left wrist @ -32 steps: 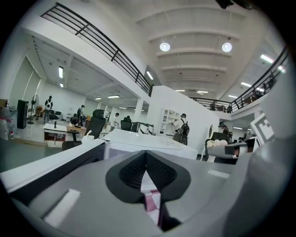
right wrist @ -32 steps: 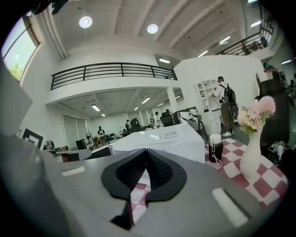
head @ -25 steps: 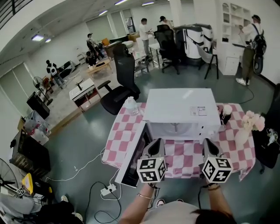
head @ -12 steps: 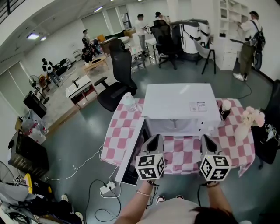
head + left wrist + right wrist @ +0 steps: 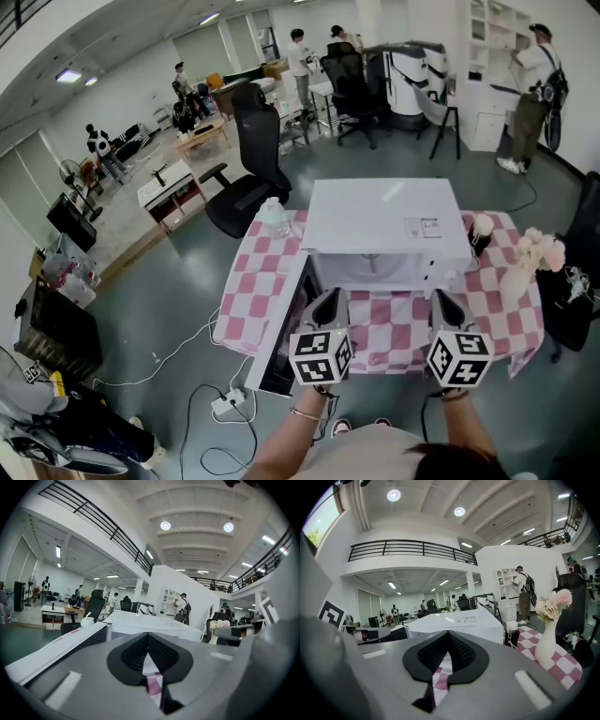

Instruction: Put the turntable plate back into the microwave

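- Fingers (image 5: 133,654) of the left gripper (image 5: 328,302) are pressed together with nothing between them. The right gripper (image 5: 442,300) is likewise closed on nothing, and only checked cloth shows past its tips.
- No view shows the plate plainly. Neither gripper carries it, and none lies on the bare parts of the counter (image 5: 246,281).
- The microwave's mouth, at the centre of the head view, looks pale with a small upright mark in the middle. Whether a clear plate already lies on its floor I cannot tell.
- The white microwave (image 5: 384,220) sits mid-frame on the pink-and-white checked counter. Its door (image 5: 281,328) hangs open toward the lower left, just beside the left gripper.
- The scene fits two stages alike: the plate out of sight somewhere and waiting to go in, or the plate already inside with the door left open.
- A glass plate would probably be smooth and heavy for such narrow fingers. Pinched at the rim, it could slip or tilt.
- A plate set off its hub would likely rock.
- The open door stands close to the left gripper, so a sideways swing could knock it.
- At the right of the frame a vase (image 5: 545,646) of flowers and a dark flask (image 5: 512,638) stand near the microwave. A wide sweep of the right gripper could tip them.
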A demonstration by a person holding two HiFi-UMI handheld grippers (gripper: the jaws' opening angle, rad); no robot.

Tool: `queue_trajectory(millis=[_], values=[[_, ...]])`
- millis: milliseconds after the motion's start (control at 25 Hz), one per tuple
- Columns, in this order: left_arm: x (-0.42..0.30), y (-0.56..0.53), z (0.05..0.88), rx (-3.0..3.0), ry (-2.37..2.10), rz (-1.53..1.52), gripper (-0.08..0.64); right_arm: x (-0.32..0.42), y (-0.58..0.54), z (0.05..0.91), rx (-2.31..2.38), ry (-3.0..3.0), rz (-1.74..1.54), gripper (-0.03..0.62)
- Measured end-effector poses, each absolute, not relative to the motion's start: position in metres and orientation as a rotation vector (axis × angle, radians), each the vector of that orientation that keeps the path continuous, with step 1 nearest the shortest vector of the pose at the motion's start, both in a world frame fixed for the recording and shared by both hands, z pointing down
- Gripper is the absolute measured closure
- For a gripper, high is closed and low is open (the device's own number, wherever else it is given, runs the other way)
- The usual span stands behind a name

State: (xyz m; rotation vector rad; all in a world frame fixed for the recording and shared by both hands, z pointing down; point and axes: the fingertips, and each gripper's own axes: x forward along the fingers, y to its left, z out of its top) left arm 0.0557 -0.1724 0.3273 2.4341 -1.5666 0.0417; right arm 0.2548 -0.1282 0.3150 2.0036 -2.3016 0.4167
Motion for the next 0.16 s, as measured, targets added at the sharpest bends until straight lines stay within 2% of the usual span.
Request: queue_trajectory(millis=[160], values=[[0.0552, -0.1708, 0.3287, 2.423, -1.568, 0.036, 0.56, 0.2561, -0.1264, 0.314, 2.007, -2.303, 0.412, 0.583]])
